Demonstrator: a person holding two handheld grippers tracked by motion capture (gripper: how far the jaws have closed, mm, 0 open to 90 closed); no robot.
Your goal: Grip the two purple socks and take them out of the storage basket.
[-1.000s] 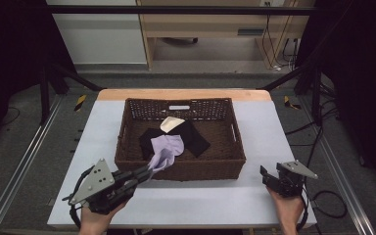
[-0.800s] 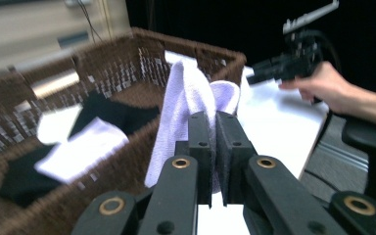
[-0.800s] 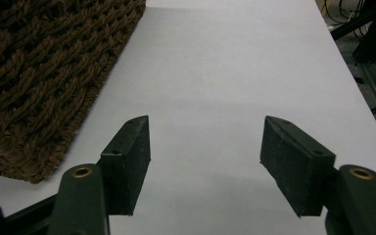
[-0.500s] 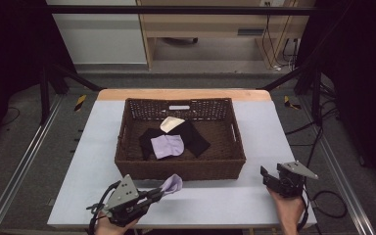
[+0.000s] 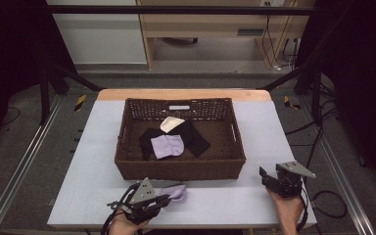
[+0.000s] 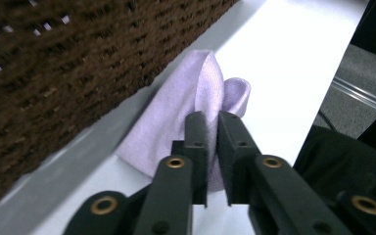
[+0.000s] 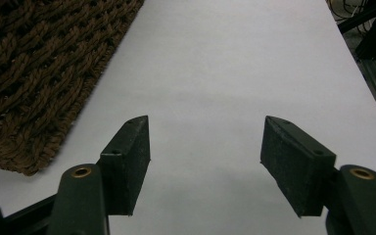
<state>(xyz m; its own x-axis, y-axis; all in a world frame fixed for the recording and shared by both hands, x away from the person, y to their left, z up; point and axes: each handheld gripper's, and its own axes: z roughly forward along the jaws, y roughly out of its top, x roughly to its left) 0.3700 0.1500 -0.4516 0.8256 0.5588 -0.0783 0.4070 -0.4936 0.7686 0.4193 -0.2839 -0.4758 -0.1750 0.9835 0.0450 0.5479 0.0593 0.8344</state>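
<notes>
A lilac cloth (image 5: 177,192) lies crumpled on the white table just in front of the brown wicker basket (image 5: 181,169). My left gripper (image 5: 165,198) is shut on its near edge, low at the table's front. In the left gripper view the jaws stand almost together over the lilac cloth (image 6: 186,112), with the basket wall (image 6: 54,63) at the left. My right gripper (image 5: 269,179) rests open at the front right, off the basket's corner. Its jaws (image 7: 205,142) are wide apart over bare table with nothing between them.
Inside the basket lie another lilac cloth (image 5: 166,146), a black cloth (image 5: 197,138) and a cream cloth (image 5: 171,123). The basket corner (image 7: 34,83) is left of the right gripper. Metal rails and cables run along the floor on both sides of the table.
My left gripper has drawn a lilac cloth out over the basket's front wall and lowered it onto the table in front. The right gripper has stayed still.
</notes>
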